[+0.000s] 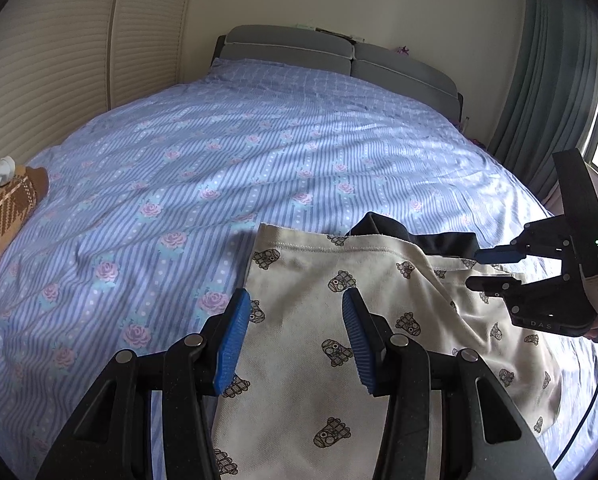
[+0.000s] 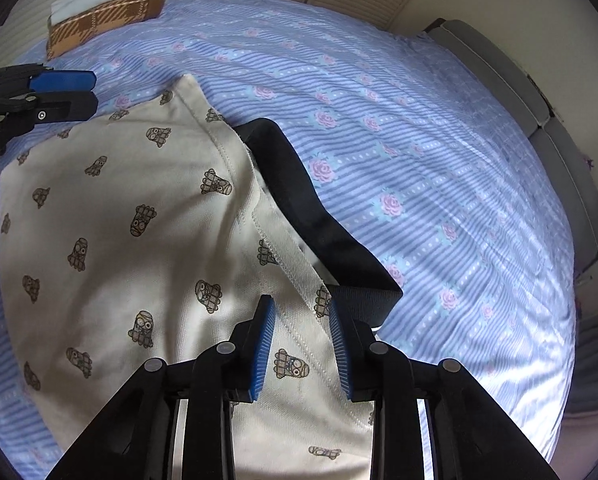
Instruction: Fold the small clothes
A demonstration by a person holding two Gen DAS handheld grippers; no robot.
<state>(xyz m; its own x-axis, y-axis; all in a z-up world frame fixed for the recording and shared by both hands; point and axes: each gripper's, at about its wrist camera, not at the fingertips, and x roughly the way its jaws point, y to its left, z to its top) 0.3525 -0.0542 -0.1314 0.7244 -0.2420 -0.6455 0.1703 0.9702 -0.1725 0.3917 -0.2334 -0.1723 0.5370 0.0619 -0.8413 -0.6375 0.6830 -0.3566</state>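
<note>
Right wrist view is showing the cream printed garment (image 2: 139, 240) lying mid-frame on the bed (image 2: 439, 160), black strap (image 2: 299, 200) poking out. Right gripper (image 2: 301, 344) jaws are sitting apart, empty; left gripper (image 1: 295, 344) ditto. Looks like regripping time, so next they're needing an edge.

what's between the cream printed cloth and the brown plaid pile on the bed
Only bare striped bedsheet lies between the cream cloth and the brown plaid pile, shown best in the right wrist view.
</note>
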